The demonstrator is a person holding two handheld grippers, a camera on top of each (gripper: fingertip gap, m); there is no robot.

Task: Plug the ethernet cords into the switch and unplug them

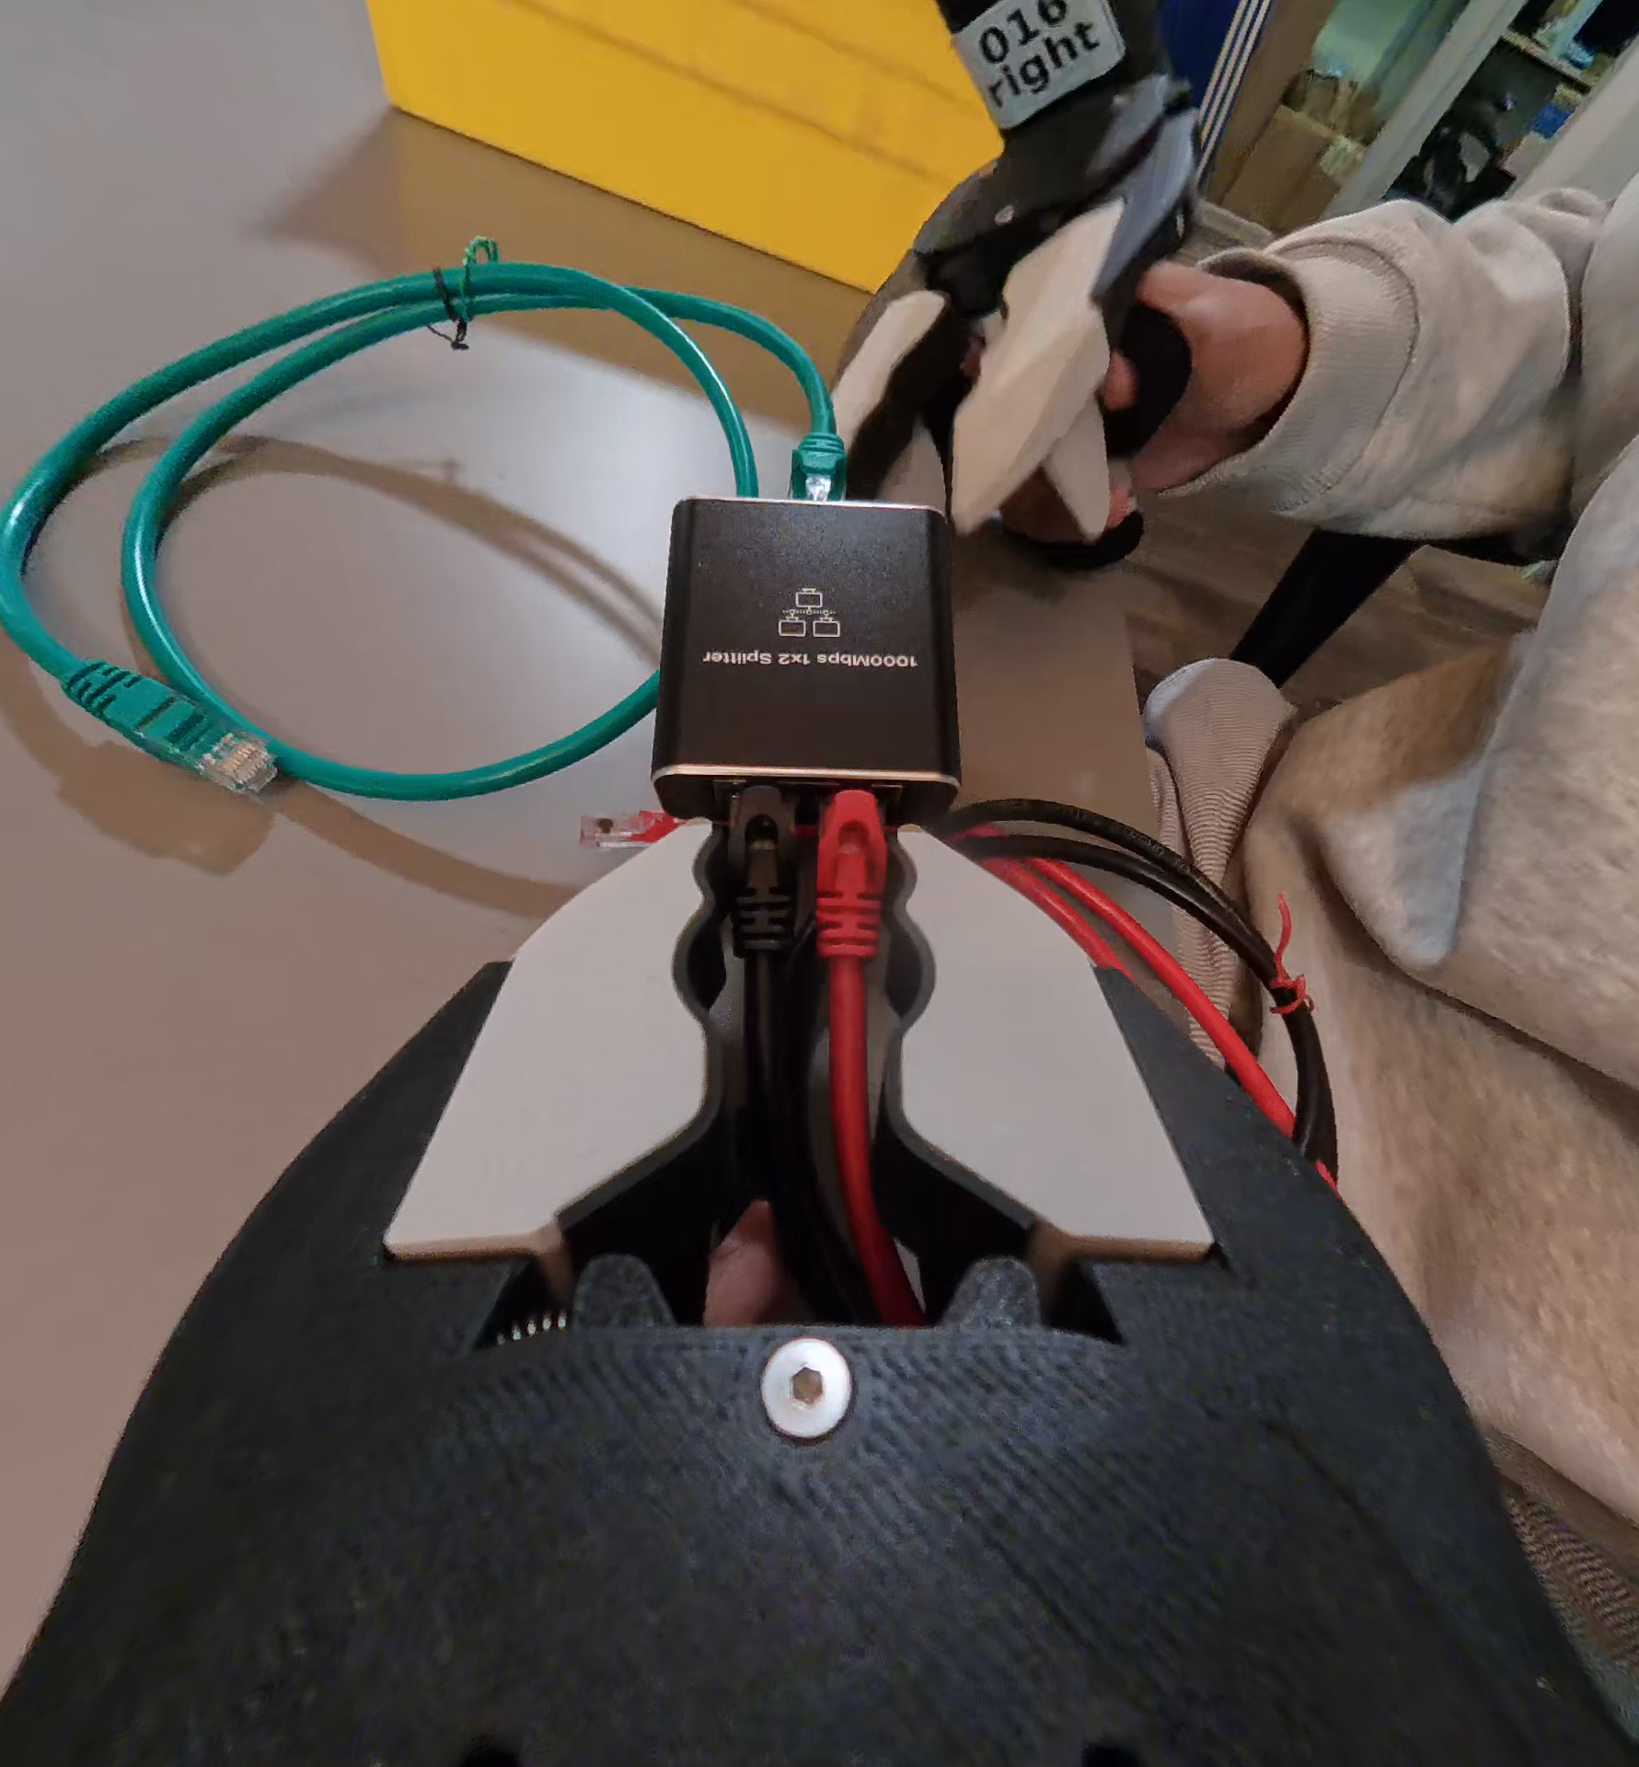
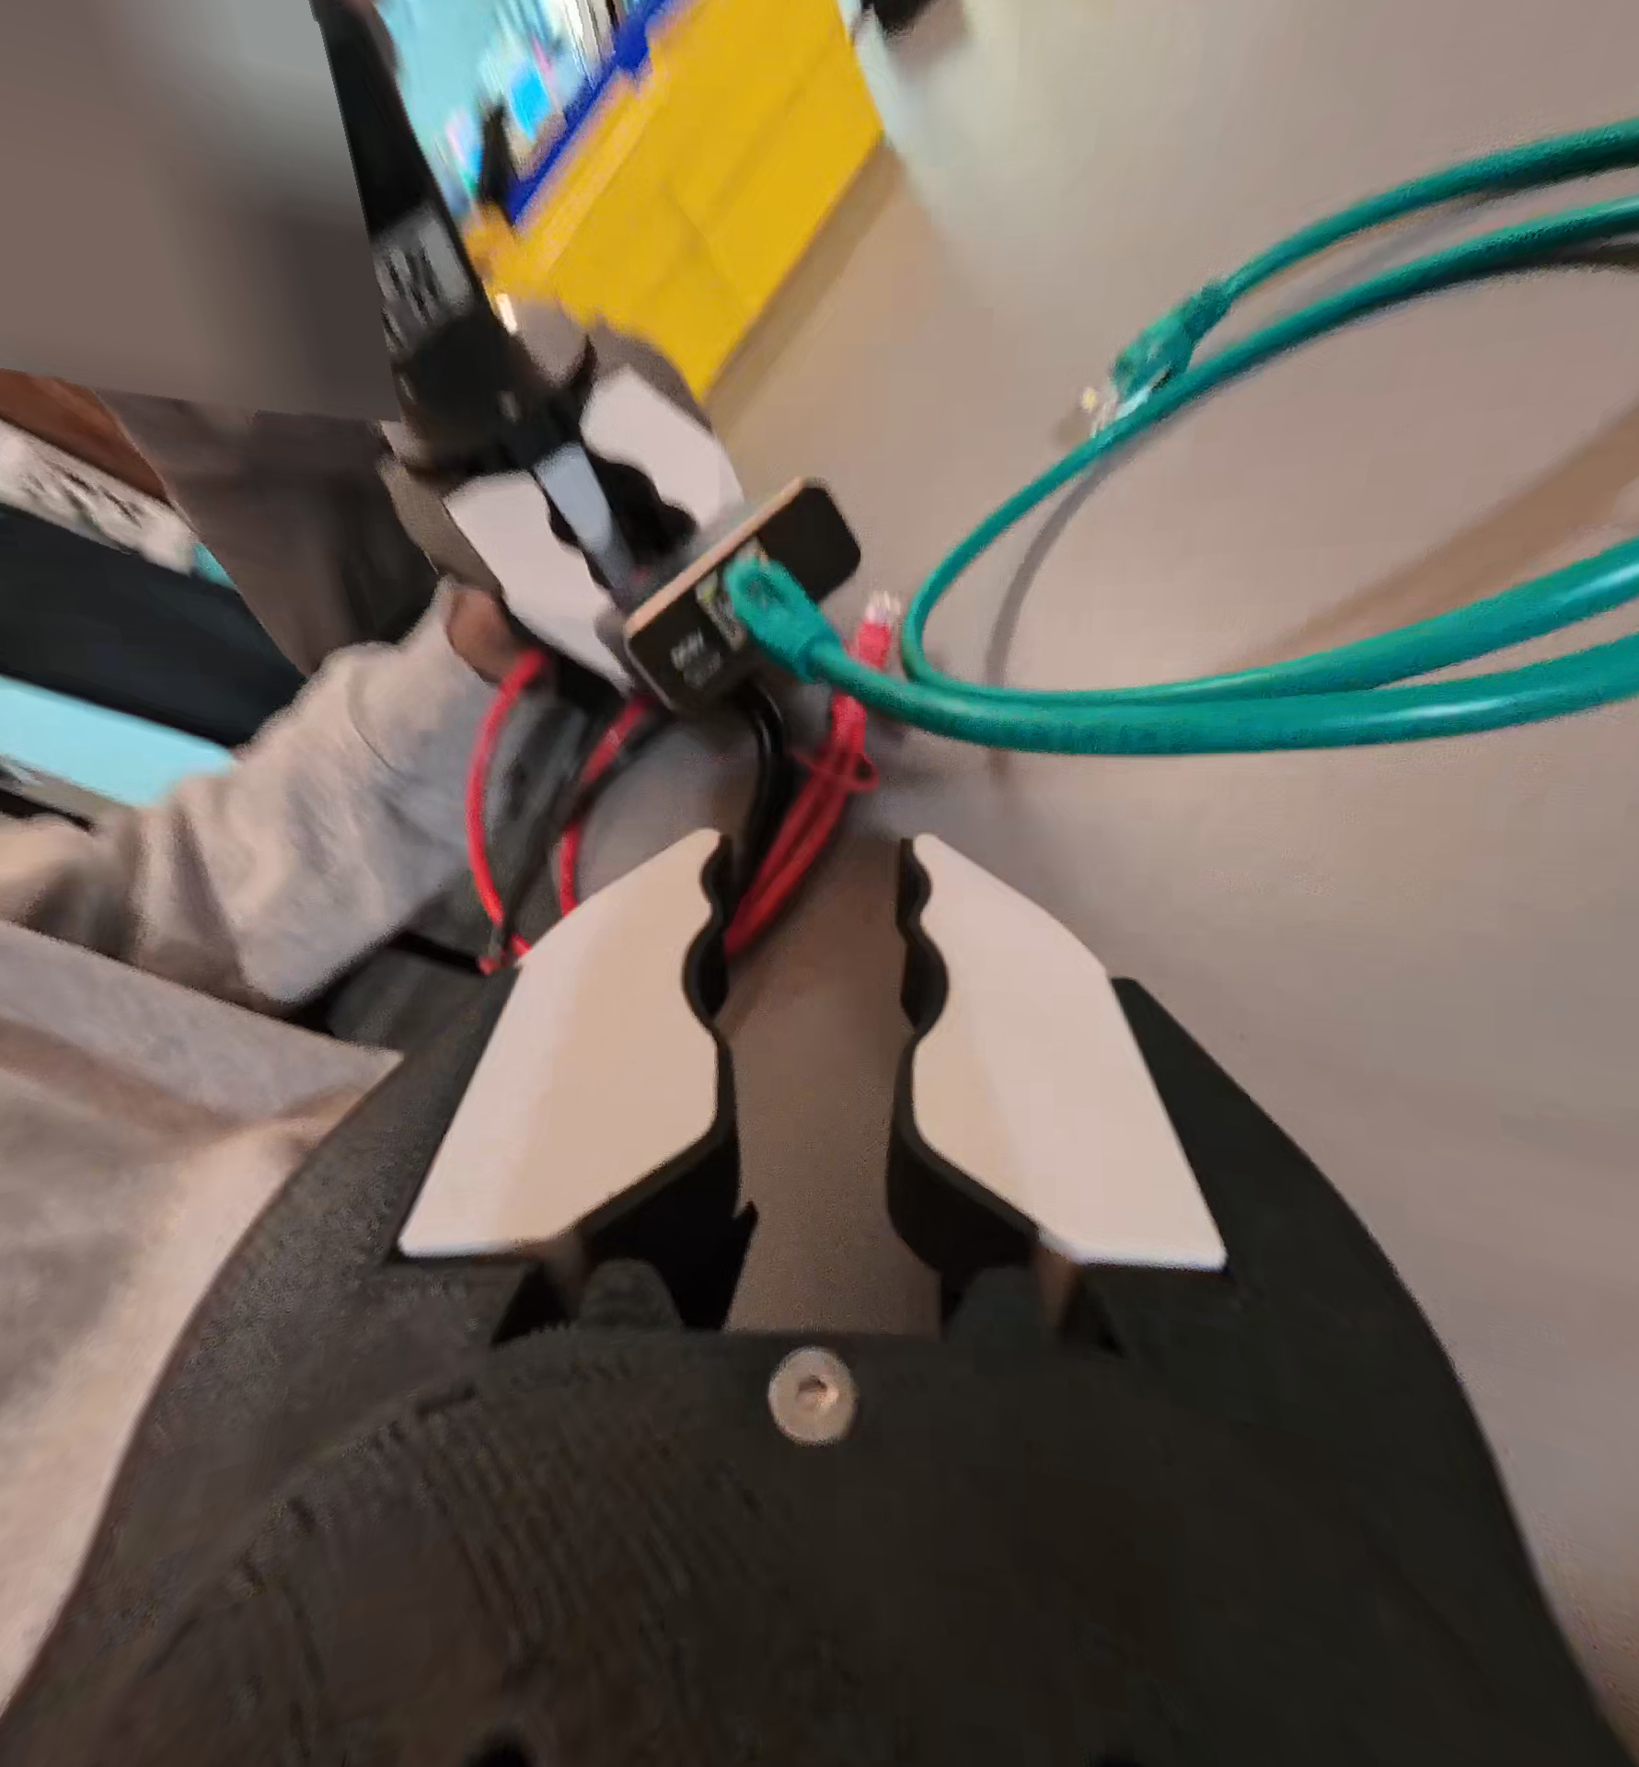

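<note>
Ethernet cords are being kept in the small black metal switch point(image 1: 806, 650), which is lying near the right edge of the tan table point(image 1: 222, 1052): a green cord point(image 1: 817, 466) in its far face, a black cord point(image 1: 758, 889) and a red cord point(image 1: 851, 899) side by side in its near face. The loose plug of the green cord point(image 1: 194, 738) is resting to the left on the table.

Both near connectors are being clasped together by the left gripper point(image 1: 804, 851), its jaws narrowed around their boots. A pull from here is judged likely to drag the light switch along, or to strain a latch not pressed down.

Nothing is being held by the right gripper point(image 2: 813, 851); its jaws are standing partly apart, hovering beside the switch's right far corner.
</note>
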